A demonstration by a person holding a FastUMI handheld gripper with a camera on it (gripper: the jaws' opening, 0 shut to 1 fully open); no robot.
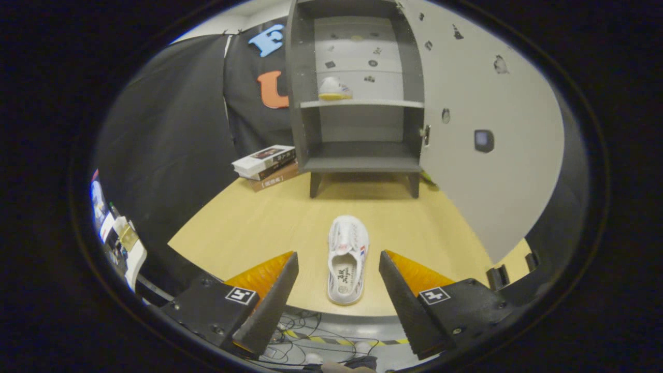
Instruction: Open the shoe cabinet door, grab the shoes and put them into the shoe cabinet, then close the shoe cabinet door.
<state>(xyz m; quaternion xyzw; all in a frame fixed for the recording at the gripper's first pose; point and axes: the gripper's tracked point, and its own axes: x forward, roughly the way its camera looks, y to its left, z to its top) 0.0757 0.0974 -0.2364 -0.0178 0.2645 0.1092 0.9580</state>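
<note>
A white shoe lies on the wooden table, heel toward me, between and just ahead of my fingertips. My gripper is open, its dark fingers spread to either side of the shoe without touching it. Beyond the shoe stands the grey shoe cabinet with its white door swung wide open to the right. A second white shoe with a yellow sole rests on the cabinet's middle shelf. The lower compartment holds nothing that I can see.
A stack of books lies on the table to the left of the cabinet. The table's near edge runs just under my fingers, with cables on the floor below. Black cloth walls the booth on the left.
</note>
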